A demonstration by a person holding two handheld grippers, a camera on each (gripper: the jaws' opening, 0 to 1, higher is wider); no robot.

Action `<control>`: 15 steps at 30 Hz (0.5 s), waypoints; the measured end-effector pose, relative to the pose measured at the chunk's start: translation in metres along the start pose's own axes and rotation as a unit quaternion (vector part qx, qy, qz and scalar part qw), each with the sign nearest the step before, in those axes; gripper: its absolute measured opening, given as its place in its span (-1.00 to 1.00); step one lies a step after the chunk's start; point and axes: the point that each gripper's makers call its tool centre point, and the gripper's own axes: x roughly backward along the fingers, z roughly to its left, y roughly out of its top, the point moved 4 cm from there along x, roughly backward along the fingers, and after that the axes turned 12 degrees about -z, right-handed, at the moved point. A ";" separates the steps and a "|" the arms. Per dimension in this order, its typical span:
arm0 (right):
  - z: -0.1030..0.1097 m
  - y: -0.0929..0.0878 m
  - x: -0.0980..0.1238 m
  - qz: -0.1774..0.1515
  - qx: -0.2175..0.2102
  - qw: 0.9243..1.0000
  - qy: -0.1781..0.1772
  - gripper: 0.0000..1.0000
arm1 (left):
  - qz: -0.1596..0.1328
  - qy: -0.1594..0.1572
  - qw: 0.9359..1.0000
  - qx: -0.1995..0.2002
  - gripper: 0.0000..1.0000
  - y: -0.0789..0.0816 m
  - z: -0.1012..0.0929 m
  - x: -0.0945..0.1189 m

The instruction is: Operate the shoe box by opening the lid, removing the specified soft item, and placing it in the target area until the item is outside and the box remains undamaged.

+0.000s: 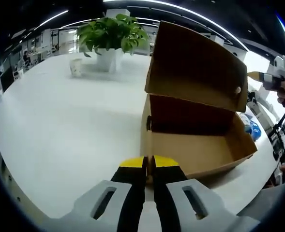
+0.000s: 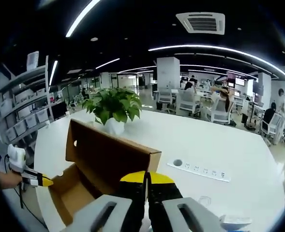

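The cardboard shoe box point(image 1: 195, 150) stands on the white table point(image 1: 60, 130) with its lid point(image 1: 195, 67) swung up, and its brown floor is bare. My left gripper point(image 1: 148, 162) is shut, its yellow tips at the box's near left corner. In the right gripper view the lid point(image 2: 108, 159) is seen from behind. My right gripper point(image 2: 147, 178) is shut with its tips right at the lid's top edge. I cannot tell if they touch it. A blue and white soft-looking thing point(image 1: 251, 128) lies past the box's right side.
A potted plant point(image 1: 111, 36) and a small white cup point(image 1: 76, 66) stand at the far side of the table. A flush socket strip point(image 2: 198, 170) sits in the tabletop. A hand holds the right gripper point(image 1: 275, 72) beside the lid. Shelves and office chairs lie beyond.
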 end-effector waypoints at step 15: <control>0.010 -0.002 0.019 -0.014 0.003 1.000 -0.001 -1.00 | -0.001 -0.003 1.000 -0.003 -0.95 0.000 0.000 0.002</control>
